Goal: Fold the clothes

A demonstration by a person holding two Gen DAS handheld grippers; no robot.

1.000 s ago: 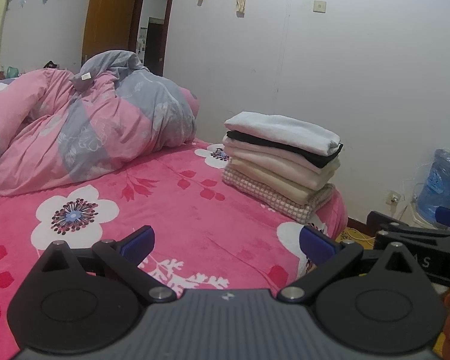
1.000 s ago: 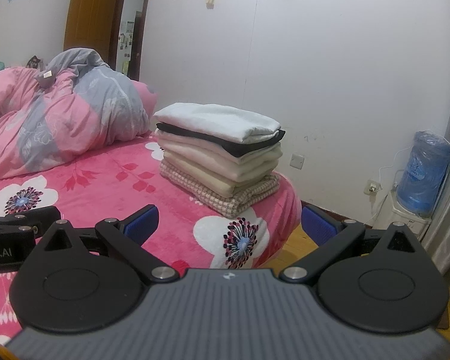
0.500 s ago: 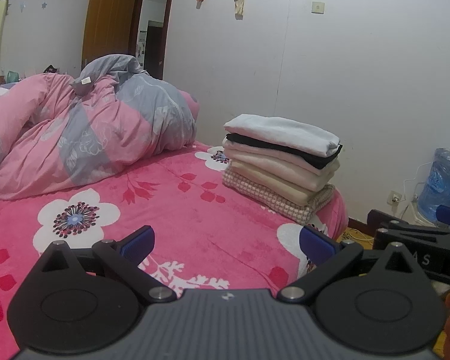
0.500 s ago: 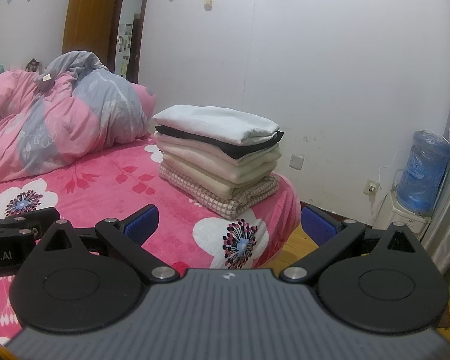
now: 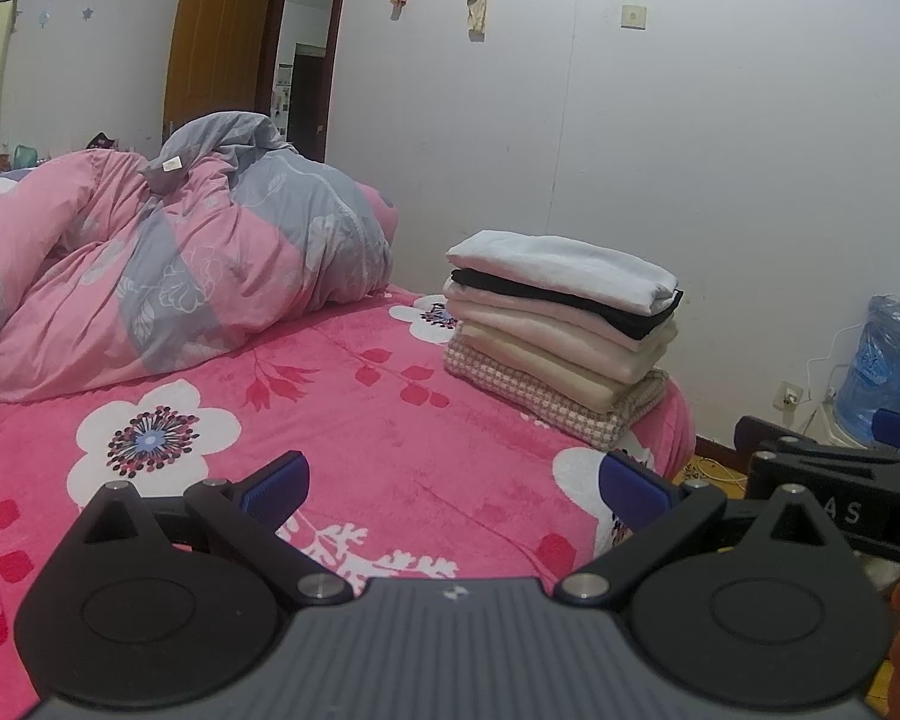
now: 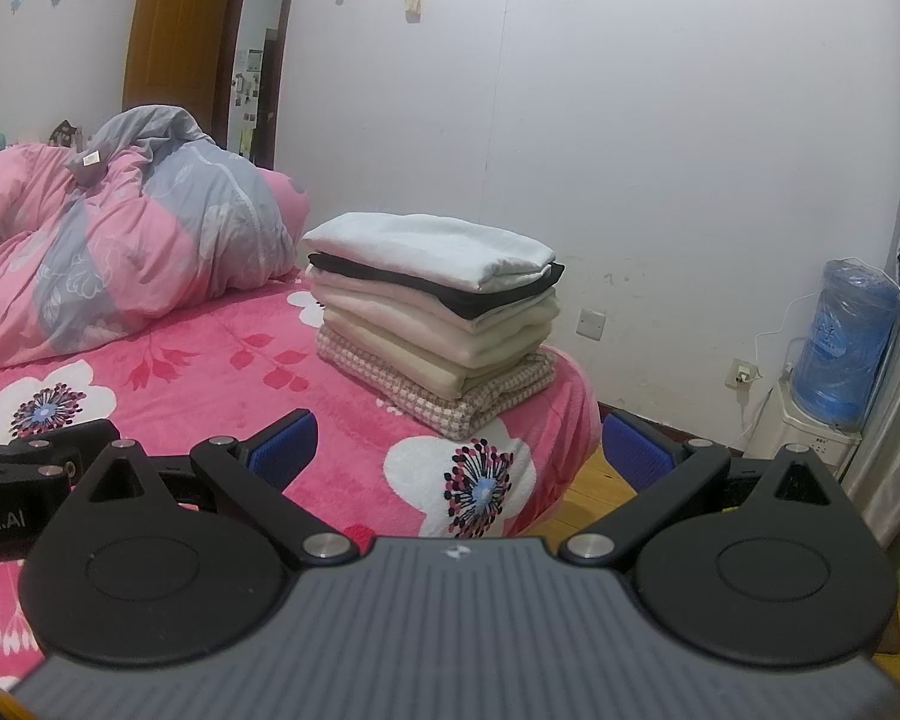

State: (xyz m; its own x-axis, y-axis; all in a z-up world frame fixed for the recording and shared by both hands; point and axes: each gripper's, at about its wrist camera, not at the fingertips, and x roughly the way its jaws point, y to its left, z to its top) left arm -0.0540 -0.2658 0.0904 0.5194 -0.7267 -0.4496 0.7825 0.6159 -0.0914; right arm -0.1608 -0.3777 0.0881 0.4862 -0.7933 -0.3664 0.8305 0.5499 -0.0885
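Pink floral bedspread (image 5: 390, 450) carries your stack of folded clothes (image 5: 561, 330) at the bed's far right corner. Your left gripper (image 5: 450, 483) and right gripper (image 6: 456, 441) hover spread wide, both empty.

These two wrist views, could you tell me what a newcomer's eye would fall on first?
Most likely the neat stack of folded clothes at the far corner of the bed, white piece on top. Next, the bright pink floral bedspread beneath it and the rumpled pink-and-grey duvet heaped to its left. Both grippers' jaws stand open and empty in the foreground.
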